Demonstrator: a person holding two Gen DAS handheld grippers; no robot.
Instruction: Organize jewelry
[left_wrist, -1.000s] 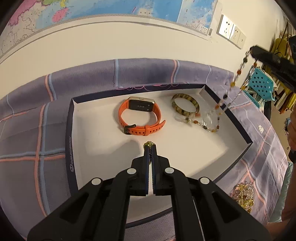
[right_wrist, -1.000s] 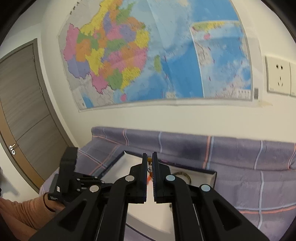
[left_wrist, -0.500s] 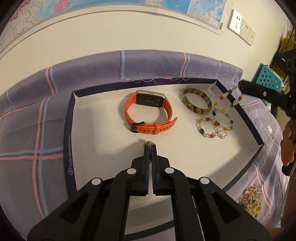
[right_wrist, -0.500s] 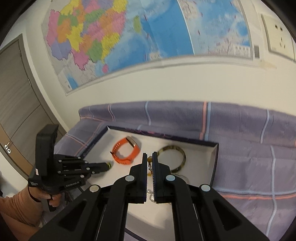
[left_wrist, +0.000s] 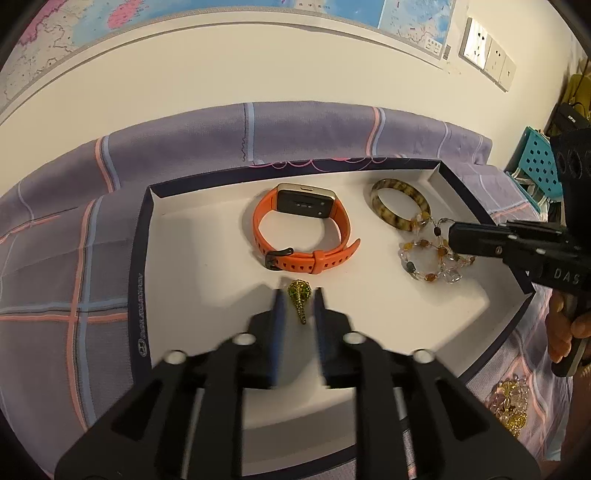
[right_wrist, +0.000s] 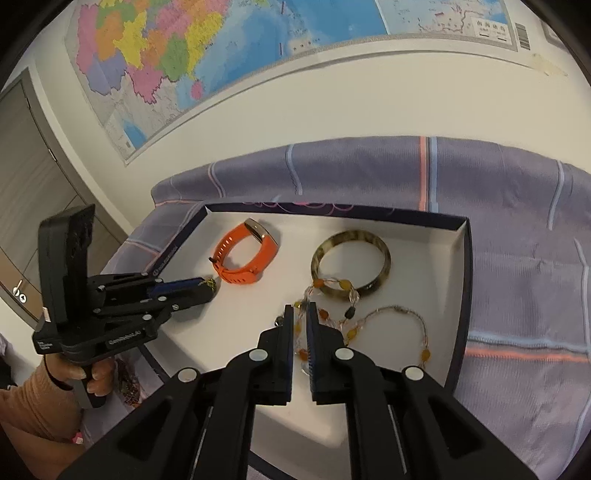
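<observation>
A white tray (left_wrist: 207, 236) with dark walls lies on the purple checked cloth. In it are an orange watch (left_wrist: 303, 236), a mottled bangle (left_wrist: 400, 201) and a beaded necklace (left_wrist: 430, 258). My left gripper (left_wrist: 298, 295) is open; a green and gold brooch (left_wrist: 299, 297) lies on the tray floor between its jaws. In the right wrist view my right gripper (right_wrist: 301, 314) has its jaws slightly apart just above the beaded necklace (right_wrist: 351, 317), which lies on the tray (right_wrist: 461, 280) beside the bangle (right_wrist: 351, 262). The watch (right_wrist: 245, 260) lies further left.
A heap of gold and clear beads (left_wrist: 511, 406) lies on the cloth outside the tray's right front corner. A wall with a map (right_wrist: 258, 55) and sockets (left_wrist: 487, 51) stands behind. A teal perforated basket (left_wrist: 535, 170) is at far right.
My left gripper has opened and let the brooch down onto the tray. My right gripper has come down with the necklace, laid it in the tray and parted its jaws.
</observation>
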